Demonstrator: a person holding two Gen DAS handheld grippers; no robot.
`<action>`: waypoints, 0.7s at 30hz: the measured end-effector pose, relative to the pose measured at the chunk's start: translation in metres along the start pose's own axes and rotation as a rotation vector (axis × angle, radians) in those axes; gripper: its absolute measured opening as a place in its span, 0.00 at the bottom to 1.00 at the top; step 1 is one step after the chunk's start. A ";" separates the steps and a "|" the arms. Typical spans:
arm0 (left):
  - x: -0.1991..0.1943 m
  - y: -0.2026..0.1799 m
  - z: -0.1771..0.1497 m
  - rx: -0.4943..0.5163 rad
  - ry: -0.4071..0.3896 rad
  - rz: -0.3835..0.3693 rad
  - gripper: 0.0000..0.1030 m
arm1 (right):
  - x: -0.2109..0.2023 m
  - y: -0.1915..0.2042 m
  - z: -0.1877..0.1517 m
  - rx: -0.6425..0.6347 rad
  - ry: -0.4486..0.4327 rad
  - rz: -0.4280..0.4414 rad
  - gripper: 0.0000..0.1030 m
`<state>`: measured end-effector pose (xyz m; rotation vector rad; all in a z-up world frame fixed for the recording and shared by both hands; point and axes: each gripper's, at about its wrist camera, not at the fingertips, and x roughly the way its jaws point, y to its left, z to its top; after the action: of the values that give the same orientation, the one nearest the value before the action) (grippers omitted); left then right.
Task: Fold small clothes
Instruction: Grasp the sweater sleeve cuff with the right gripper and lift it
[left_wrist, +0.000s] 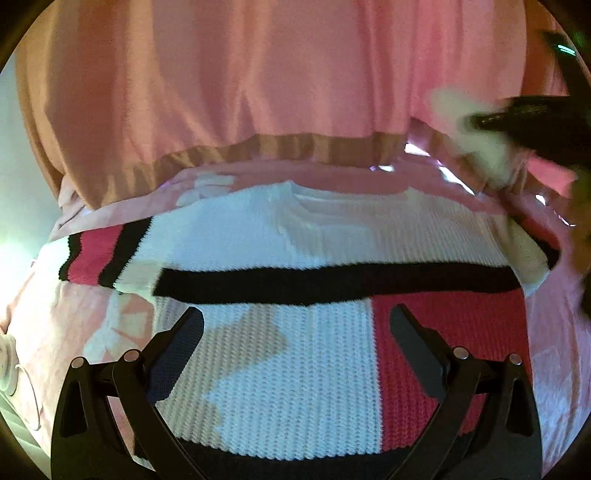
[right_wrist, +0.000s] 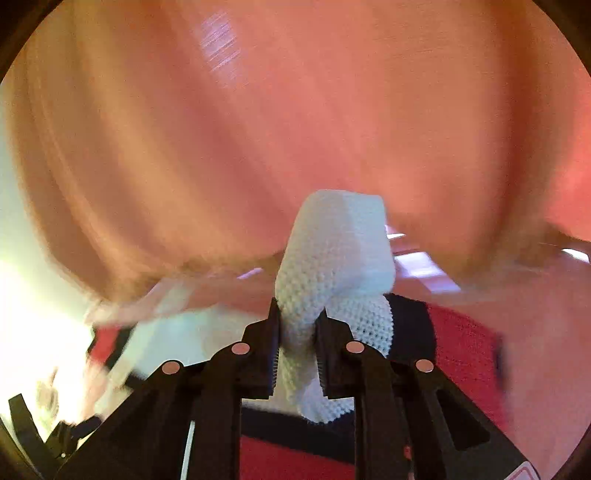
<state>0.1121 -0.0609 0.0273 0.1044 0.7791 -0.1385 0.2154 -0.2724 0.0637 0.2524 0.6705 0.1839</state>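
A small knit sweater (left_wrist: 288, 354), white with red panels and black bands, lies flat on a pink sheet (left_wrist: 92, 332). Its left sleeve (left_wrist: 107, 258) points out to the left. My left gripper (left_wrist: 295, 325) is open just above the sweater's lower body, fingers spread over white and red knit. My right gripper (right_wrist: 297, 325) is shut on the white knit sleeve end (right_wrist: 332, 251), which is lifted and bunched between the pads. In the left wrist view the right gripper (left_wrist: 476, 122) shows blurred at the upper right, above the sweater's right shoulder.
The person's pink top (left_wrist: 258, 74) with a tan hem fills the far side in both views. A white cable and a round white object (left_wrist: 7, 365) lie at the left edge of the sheet.
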 end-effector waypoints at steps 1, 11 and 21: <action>0.000 0.004 0.002 -0.006 -0.002 0.006 0.95 | 0.028 0.025 -0.011 -0.031 0.054 0.022 0.24; 0.041 0.056 0.028 -0.186 0.085 -0.060 0.95 | -0.039 0.026 -0.034 -0.209 0.039 -0.246 0.66; 0.136 0.050 0.025 -0.317 0.267 -0.161 0.78 | -0.046 -0.086 -0.126 -0.121 0.269 -0.399 0.65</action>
<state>0.2336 -0.0271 -0.0490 -0.2455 1.0667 -0.1532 0.1075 -0.3440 -0.0296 -0.0267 0.9585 -0.1269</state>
